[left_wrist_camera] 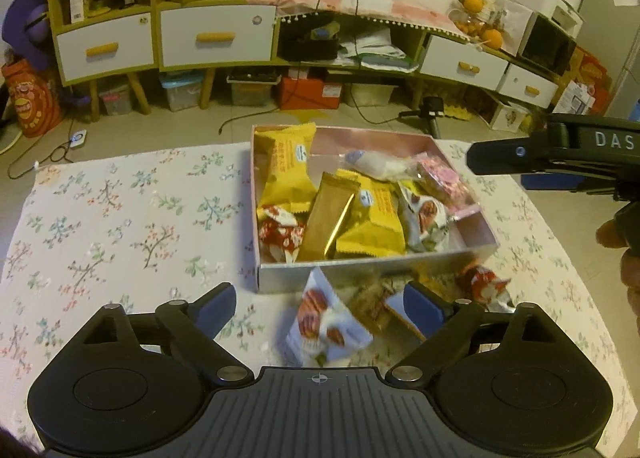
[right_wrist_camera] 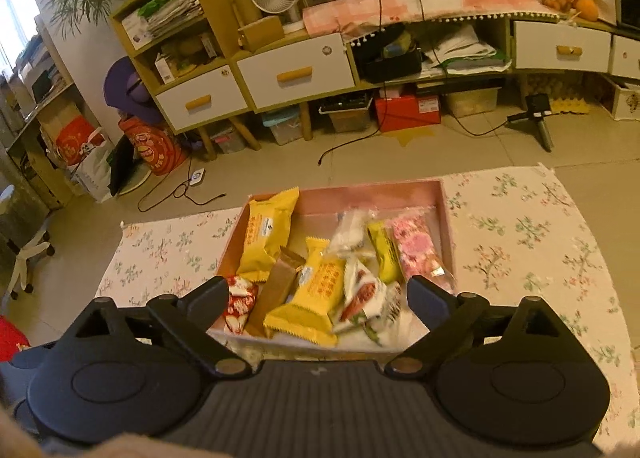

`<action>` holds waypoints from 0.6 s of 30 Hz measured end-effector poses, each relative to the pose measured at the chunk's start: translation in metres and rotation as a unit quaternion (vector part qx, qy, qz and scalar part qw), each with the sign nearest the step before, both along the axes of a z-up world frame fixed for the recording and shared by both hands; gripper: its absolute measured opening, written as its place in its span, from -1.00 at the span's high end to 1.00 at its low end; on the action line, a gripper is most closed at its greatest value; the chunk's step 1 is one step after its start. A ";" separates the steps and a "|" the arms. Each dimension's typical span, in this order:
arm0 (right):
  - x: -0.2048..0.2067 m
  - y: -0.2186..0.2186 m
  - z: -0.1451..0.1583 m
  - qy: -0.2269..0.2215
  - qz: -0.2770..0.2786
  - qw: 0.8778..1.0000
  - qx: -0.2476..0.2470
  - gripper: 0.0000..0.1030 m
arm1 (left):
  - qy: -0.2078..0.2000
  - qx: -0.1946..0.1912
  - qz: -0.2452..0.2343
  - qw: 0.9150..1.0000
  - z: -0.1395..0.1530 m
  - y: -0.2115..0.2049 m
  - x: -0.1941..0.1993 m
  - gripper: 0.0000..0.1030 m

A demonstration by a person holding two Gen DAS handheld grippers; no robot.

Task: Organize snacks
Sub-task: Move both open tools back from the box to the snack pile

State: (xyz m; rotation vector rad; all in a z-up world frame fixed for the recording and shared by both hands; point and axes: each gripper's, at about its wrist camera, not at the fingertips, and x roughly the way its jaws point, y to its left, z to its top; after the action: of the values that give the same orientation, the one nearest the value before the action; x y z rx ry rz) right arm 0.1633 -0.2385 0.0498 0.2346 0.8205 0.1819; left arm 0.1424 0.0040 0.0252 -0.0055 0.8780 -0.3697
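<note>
A pink box [left_wrist_camera: 478, 217] on the floral cloth holds several snack packets: yellow ones [left_wrist_camera: 286, 173], a brown bar [left_wrist_camera: 328, 217], a pink one [left_wrist_camera: 440, 181]. In front of the box lie a white nut packet [left_wrist_camera: 324, 324], a brown snack [left_wrist_camera: 372, 306] and a red-white packet [left_wrist_camera: 482, 282]. My left gripper [left_wrist_camera: 320, 302] is open, its fingers either side of the white nut packet. My right gripper [right_wrist_camera: 318, 290] is open and empty above the box's near edge [right_wrist_camera: 280, 342]; it also shows in the left wrist view [left_wrist_camera: 520, 153] at the right.
The floral cloth [left_wrist_camera: 120, 217] covers the table, bare to the left of the box. Beyond the table's far edge stand a cabinet with white drawers [left_wrist_camera: 216, 37], floor boxes and cables.
</note>
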 end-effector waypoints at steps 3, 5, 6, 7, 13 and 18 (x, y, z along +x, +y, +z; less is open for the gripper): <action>-0.011 -0.003 -0.001 -0.001 -0.004 1.000 -0.002 -0.90 | 0.002 0.004 0.000 1.000 -0.001 0.002 -0.010 -0.86; -0.018 -0.005 -0.001 -0.002 -0.006 1.000 -0.007 -0.91 | 0.003 0.004 0.000 1.000 -0.001 0.004 -0.016 -0.88; -0.021 -0.006 -0.001 -0.001 -0.006 1.000 -0.009 -0.92 | 0.002 0.005 0.000 1.000 -0.001 0.004 -0.019 -0.89; -0.024 -0.006 -0.002 -0.003 -0.007 1.000 -0.010 -0.93 | 0.002 0.007 0.000 1.000 -0.002 0.005 -0.022 -0.90; -0.042 -0.006 -0.010 -0.004 -0.002 1.000 -0.031 -0.94 | 0.006 0.010 0.001 1.000 -0.006 0.008 -0.038 -0.92; -0.059 -0.002 -0.016 -0.013 0.008 0.999 -0.052 -0.96 | 0.003 0.013 0.001 1.000 -0.013 0.012 -0.051 -0.92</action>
State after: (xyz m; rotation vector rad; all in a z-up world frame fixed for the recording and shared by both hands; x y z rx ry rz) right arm 0.1040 -0.2408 0.0341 0.1280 0.8035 0.1561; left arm 0.0914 0.0162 0.0122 0.0168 0.8885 -0.3567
